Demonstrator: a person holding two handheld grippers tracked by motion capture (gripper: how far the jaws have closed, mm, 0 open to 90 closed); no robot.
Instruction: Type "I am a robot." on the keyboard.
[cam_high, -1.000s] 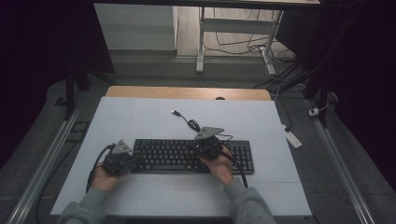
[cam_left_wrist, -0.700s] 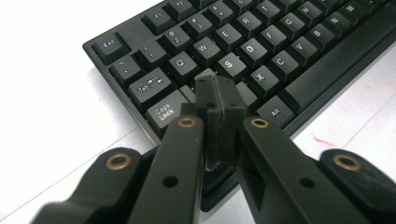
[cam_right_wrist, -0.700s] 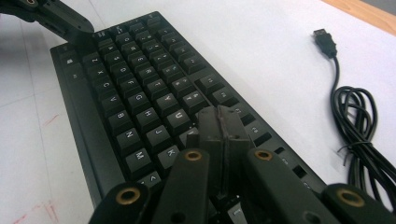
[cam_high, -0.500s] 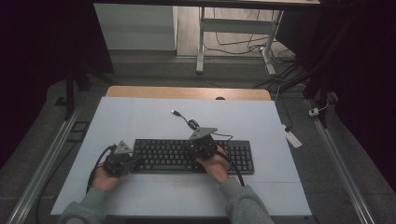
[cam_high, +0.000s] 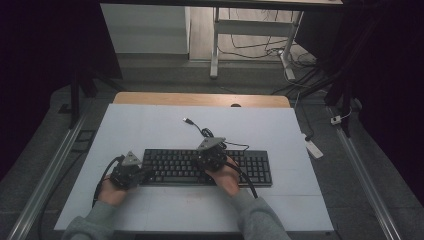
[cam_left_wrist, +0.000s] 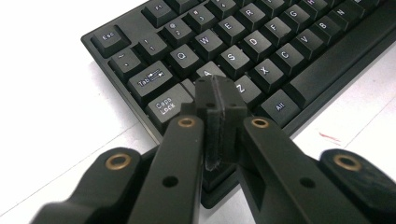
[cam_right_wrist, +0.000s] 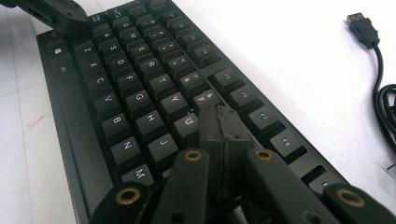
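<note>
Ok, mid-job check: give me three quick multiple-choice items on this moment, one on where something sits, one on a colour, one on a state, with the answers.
1. Where is the left gripper tip?
A. Over the A key area at the keyboard's left end
B. Over the number pad
C. Off the table

2. What colour is the keyboard?
A. White
B. Black
C. Red

3. What is the state of the USB plug on the keyboard's cable?
A. Plugged into a socket
B. Held by the right gripper
C. Lying loose on the white table

Answers:
1 A: the left gripper view shows the closed tip beside Caps Lock, S and Z.
2 B: its case and keys are black with white legends in every view.
3 C: the plug lies free on the table surface, while the right gripper is shut over the keys near U.
</note>
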